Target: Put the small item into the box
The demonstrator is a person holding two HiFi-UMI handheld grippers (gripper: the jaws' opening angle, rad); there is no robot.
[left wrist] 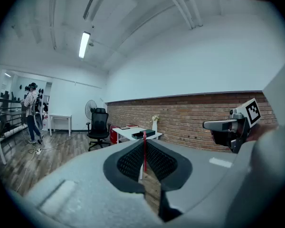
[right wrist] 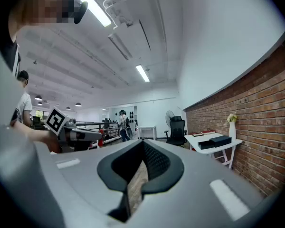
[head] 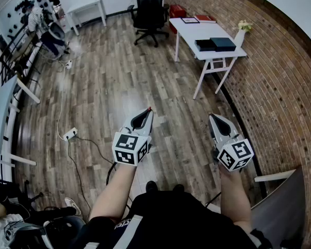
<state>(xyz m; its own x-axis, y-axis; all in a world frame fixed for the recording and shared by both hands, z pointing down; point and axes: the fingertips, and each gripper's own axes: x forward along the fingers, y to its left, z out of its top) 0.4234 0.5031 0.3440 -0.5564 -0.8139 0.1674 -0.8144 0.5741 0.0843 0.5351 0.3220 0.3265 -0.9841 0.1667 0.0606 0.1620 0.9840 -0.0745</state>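
Observation:
My left gripper point(head: 147, 111) is held over the wooden floor, its jaws closed on a thin red item point(left wrist: 144, 148) that shows as a narrow red strip between the tips. To its right my right gripper point(head: 213, 117) is shut with nothing visible between its jaws. Two dark flat boxes point(head: 216, 44) lie on a white table point(head: 192, 31) far ahead to the right, well beyond both grippers. The left gripper view shows the boxes point(left wrist: 145, 134) just past the jaw tips, and the right gripper view shows them point(right wrist: 214, 142) at the right.
A vase of flowers point(head: 241, 34) stands on the table beside the boxes. A black office chair point(head: 149, 8) and a red box point(head: 177, 11) sit behind the table. A brick wall point(head: 280, 87) runs along the right. A power strip point(head: 70, 134) and cable lie left.

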